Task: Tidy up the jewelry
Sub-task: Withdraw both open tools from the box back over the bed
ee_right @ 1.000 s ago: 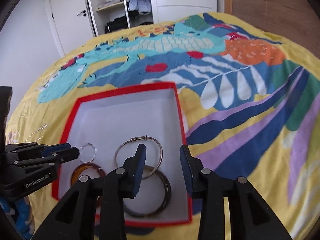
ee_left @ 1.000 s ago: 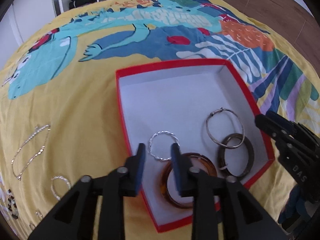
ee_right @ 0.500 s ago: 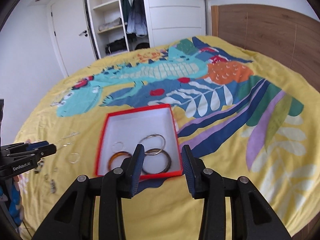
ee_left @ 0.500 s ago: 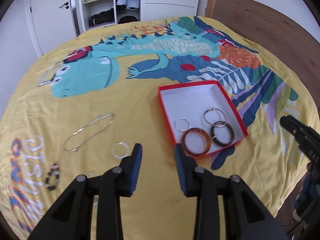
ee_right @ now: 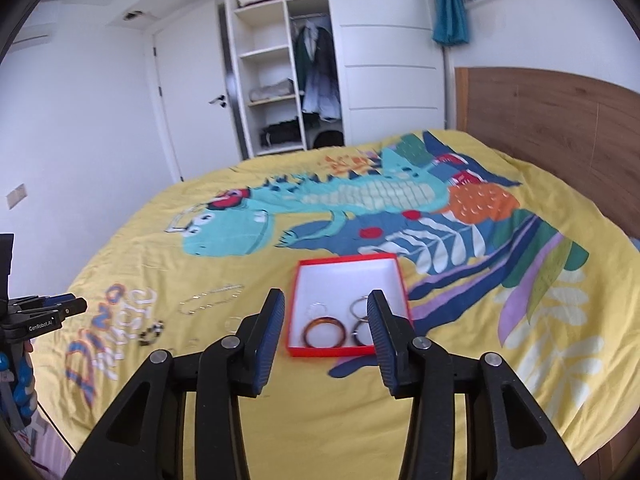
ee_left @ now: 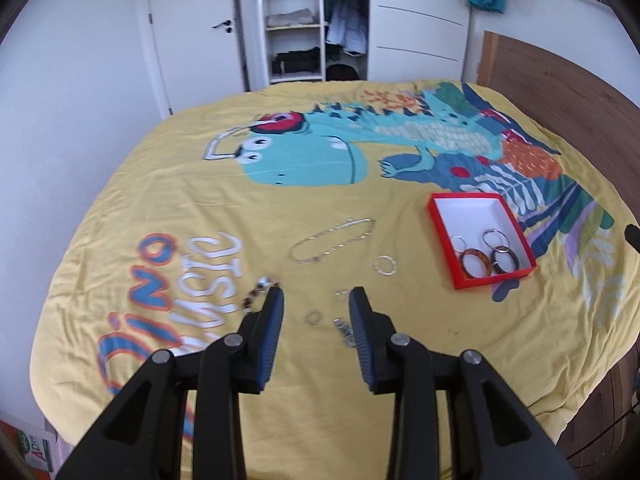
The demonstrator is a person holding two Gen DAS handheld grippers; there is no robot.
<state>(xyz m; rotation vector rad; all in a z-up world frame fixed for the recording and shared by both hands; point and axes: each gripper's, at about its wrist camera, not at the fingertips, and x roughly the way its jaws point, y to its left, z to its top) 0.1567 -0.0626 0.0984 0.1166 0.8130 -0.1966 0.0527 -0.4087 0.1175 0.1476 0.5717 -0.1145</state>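
Note:
A red box [ee_left: 440, 236] with a white inside lies on the yellow bedspread and holds several bangles, among them an amber bangle [ee_left: 474, 263]. It also shows in the right wrist view [ee_right: 294, 320]. Loose on the spread lie a silver chain [ee_left: 332, 240], a silver ring bracelet [ee_left: 386, 266], a dark beaded bracelet [ee_left: 256, 292] and small rings [ee_left: 313, 317]. My left gripper [ee_left: 316, 300] is open and empty, high above the small rings. My right gripper [ee_right: 326, 304] is open and empty, high above the box.
The bed's near edge runs below both grippers. A wooden headboard [ee_right: 560, 128] stands at the right. An open wardrobe [ee_right: 288, 80] and a door [ee_right: 188, 92] are beyond the bed. The left gripper shows at the left edge of the right wrist view [ee_right: 44, 314].
Both grippers have pulled up and back from the box, so the whole bed now shows. The left gripper has swung left, over the loose jewelry. Both stayed open.

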